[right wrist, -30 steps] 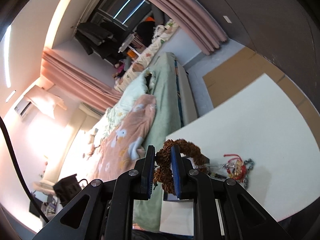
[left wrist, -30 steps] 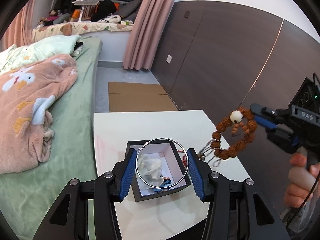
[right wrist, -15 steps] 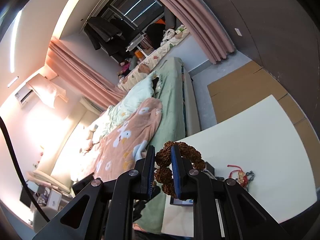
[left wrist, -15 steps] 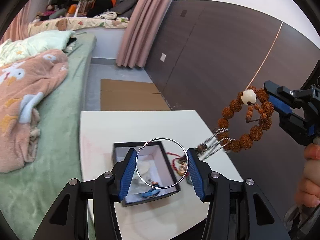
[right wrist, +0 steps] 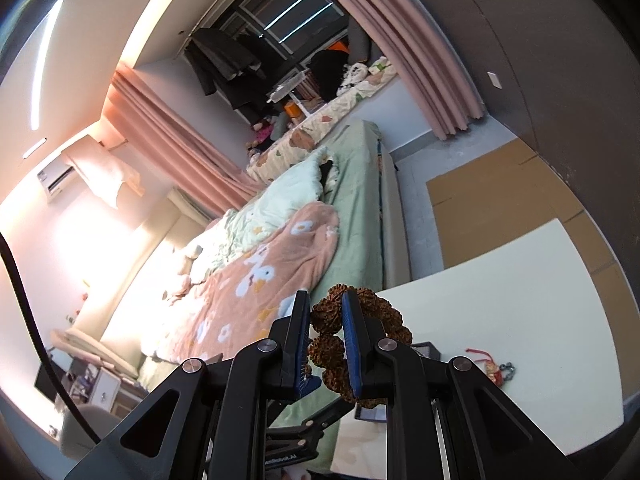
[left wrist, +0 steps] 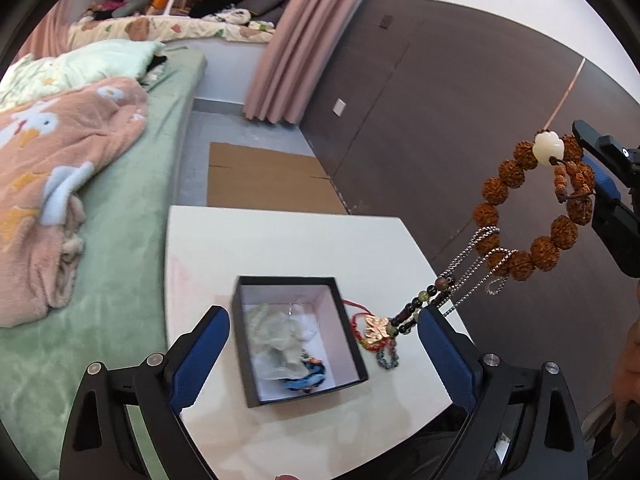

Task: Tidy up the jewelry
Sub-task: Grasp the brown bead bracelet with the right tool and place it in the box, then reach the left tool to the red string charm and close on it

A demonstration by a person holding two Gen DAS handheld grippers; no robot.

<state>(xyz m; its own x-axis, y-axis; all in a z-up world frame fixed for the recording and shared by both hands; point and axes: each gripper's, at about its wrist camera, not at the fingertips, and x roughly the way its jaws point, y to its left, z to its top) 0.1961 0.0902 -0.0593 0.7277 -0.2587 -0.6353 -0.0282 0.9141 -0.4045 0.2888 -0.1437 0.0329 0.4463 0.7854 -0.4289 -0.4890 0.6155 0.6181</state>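
**Reporter:** What could go wrong here?

**Photographer:** The right gripper (right wrist: 326, 344) has its jaws clamped on a brown beaded bracelet (left wrist: 532, 208), held high and off to the right of the left gripper's jaws. A silver chain (left wrist: 476, 264) is snagged on the lower beads and trails down to a dark bead strand (left wrist: 420, 304) just inside the left gripper's right finger. Lifting further would likely drag the tangle, perhaps jerking the red-corded charm (left wrist: 374, 330) off the table (left wrist: 280, 240).

**Reporter:** And the left gripper (left wrist: 322, 334)?

**Photographer:** Its jaws stand wide apart, holding nothing. Between and just ahead of them sits the black jewelry box (left wrist: 296, 332), open, with crumpled tissue (left wrist: 272, 340) and a blue item (left wrist: 310, 376) inside.

**Reporter:** Anything in the way?

**Photographer:** The loose pile beside the box's right wall, under the hanging chain. Beyond the left finger lies a green bed (left wrist: 132, 208) with a pink blanket (left wrist: 52, 152); cardboard (left wrist: 264, 180) is on the floor ahead.
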